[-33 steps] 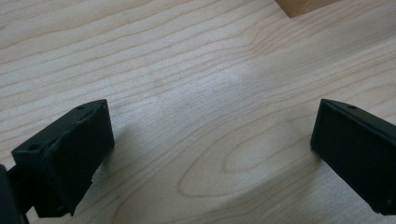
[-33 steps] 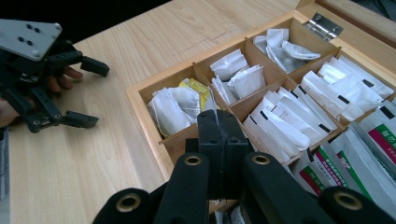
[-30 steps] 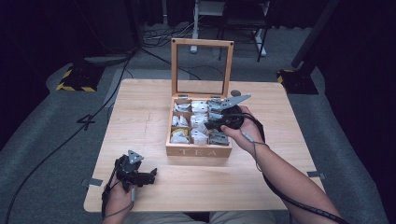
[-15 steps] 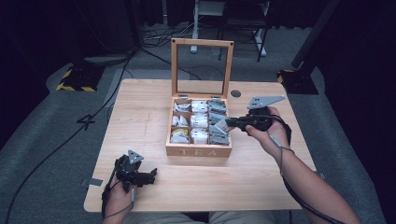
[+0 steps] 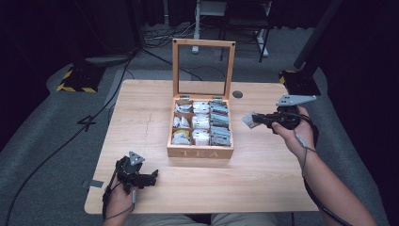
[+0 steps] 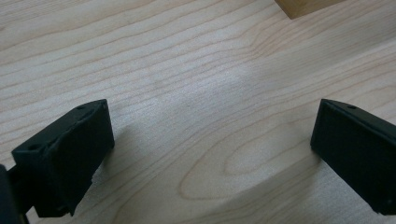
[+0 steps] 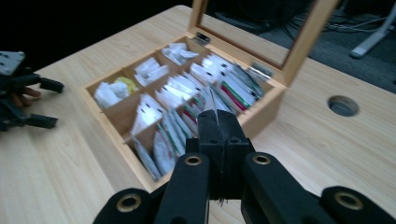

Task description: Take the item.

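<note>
A round hole [image 5: 237,94] pierces the wooden table [image 5: 141,108] beyond black-yellow hazard tape [image 5: 75,88].

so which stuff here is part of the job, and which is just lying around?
In the job:
- right gripper, shut on a tea bag
- open tea box

Lying about:
- left gripper, open, resting on the table
- cables on floor

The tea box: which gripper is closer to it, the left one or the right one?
The right. The right gripper is held up just off the tea box's right side, pinching a tea packet. The left gripper rests on the table out past the box's front left corner.
</note>
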